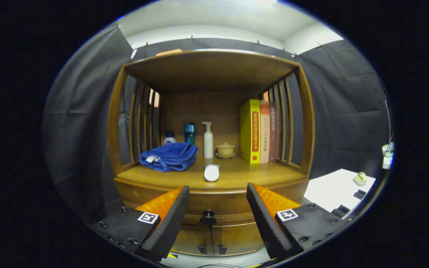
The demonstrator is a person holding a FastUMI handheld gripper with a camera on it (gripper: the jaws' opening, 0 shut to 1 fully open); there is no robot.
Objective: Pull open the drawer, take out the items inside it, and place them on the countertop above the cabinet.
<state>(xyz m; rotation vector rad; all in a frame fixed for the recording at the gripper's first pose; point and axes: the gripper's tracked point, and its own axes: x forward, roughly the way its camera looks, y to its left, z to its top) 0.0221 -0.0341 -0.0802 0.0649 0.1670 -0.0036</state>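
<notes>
Dark cloth walls close in a wooden cabinet [210, 149] with slatted sides, whose bench [233, 175] forms the floor of an open alcove. Along it from the left lies a folded blue towel [169, 156], with a small bottle [169, 138] and a teal container [189, 133] behind it, then a white pump bottle [207, 140] standing upright, a white tube [211, 172] lying on its side near the front edge, a lidded cup on a saucer [225, 150], and three books [260, 131] propped against the right slats. Below the bench edge the drawer [209, 208] sits flush and closed, its dark knob [208, 217] centred. The tool [213, 219] is spread wide and holds nothing, its fingers flanking the knob at a distance. This fits either an approach to pull the drawer or a finish with the drawer pushed shut again; whether any bench item came from it cannot be told.
</notes>
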